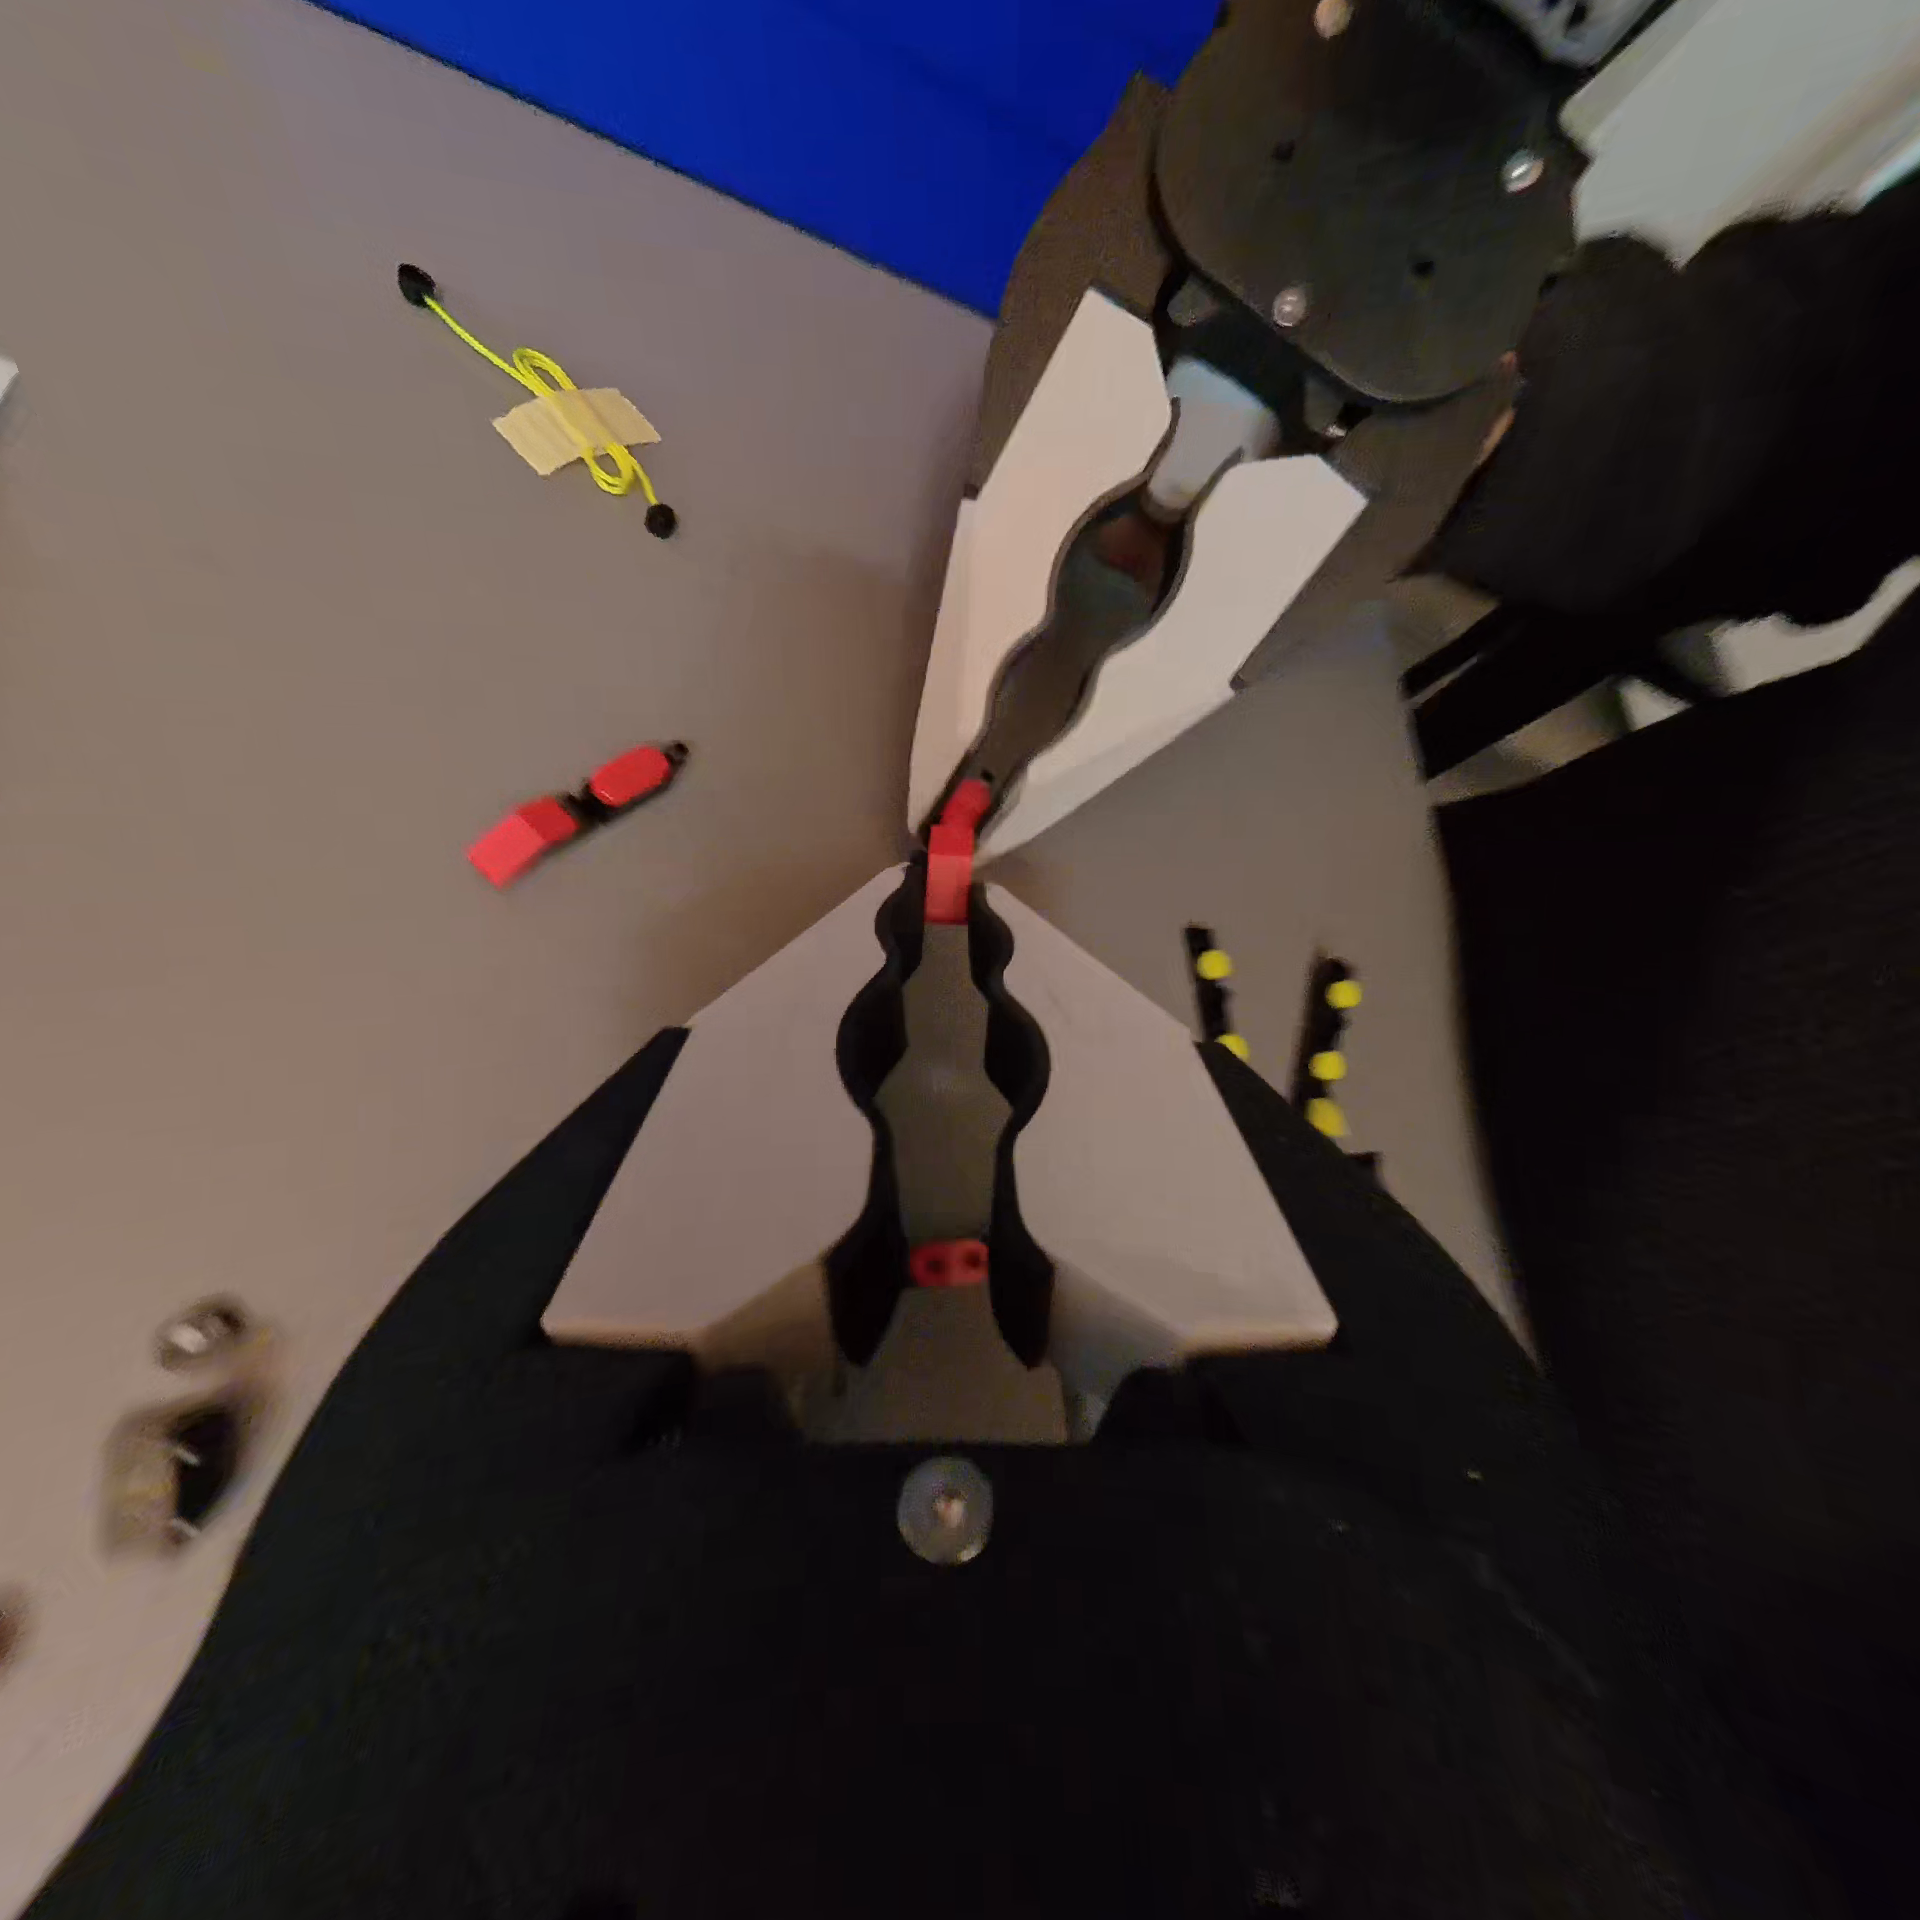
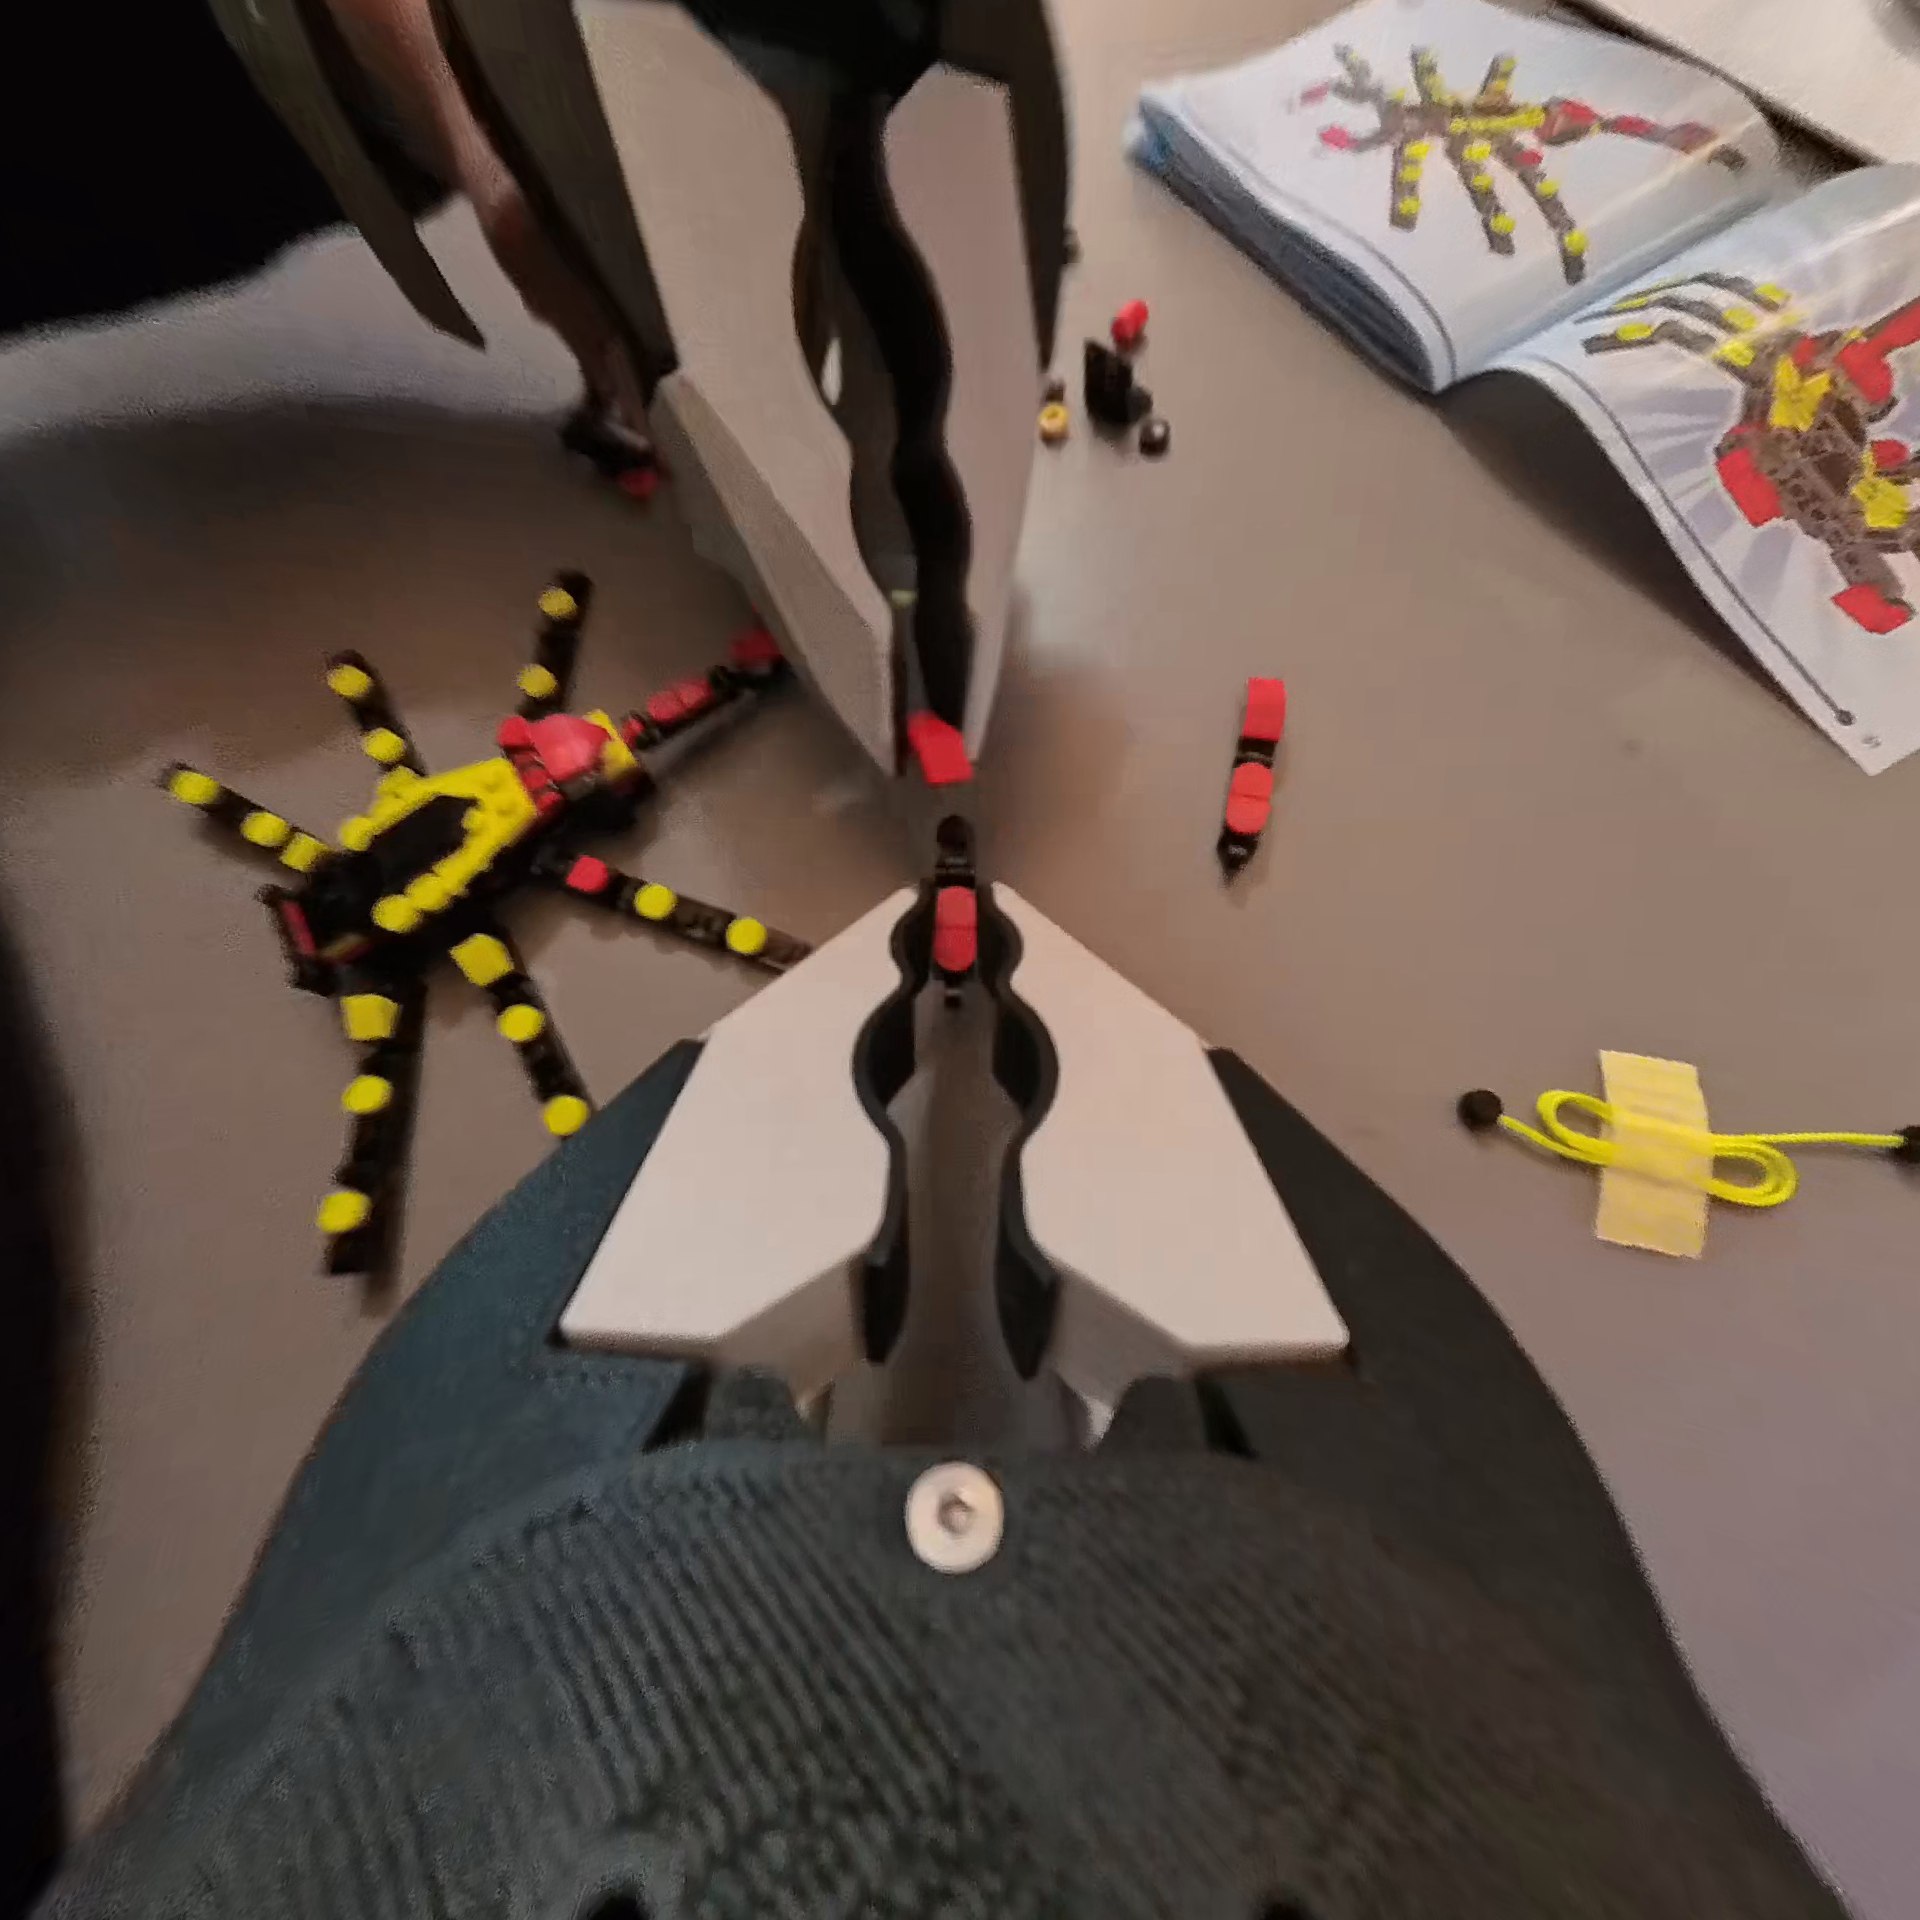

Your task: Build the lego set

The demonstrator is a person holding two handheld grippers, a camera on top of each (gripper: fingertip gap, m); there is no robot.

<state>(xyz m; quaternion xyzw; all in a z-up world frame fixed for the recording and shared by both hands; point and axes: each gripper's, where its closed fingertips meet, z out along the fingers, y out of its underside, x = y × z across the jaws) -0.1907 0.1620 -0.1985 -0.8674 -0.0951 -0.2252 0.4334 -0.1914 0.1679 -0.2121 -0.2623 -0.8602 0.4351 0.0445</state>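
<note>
My left gripper (image 1: 945,883) is shut on a small red brick (image 1: 948,873). My right gripper (image 2: 954,920) is shut on a short red and black limb piece (image 2: 954,930). The two grippers meet tip to tip above the grey table (image 2: 1455,883). In the right wrist view the left gripper (image 2: 935,753) comes down from above with its red brick (image 2: 938,750) just beyond the limb's black tip. In the left wrist view the right gripper (image 1: 971,810) comes in from the upper right. A black, yellow and red spider model (image 2: 447,852) lies to the left.
A second red and black limb (image 2: 1252,769) lies on the table and also shows in the left wrist view (image 1: 577,816). An open instruction booklet (image 2: 1507,208) is at the far right. Small loose parts (image 2: 1112,384) lie beyond. A taped yellow cord (image 2: 1652,1153) lies at the right.
</note>
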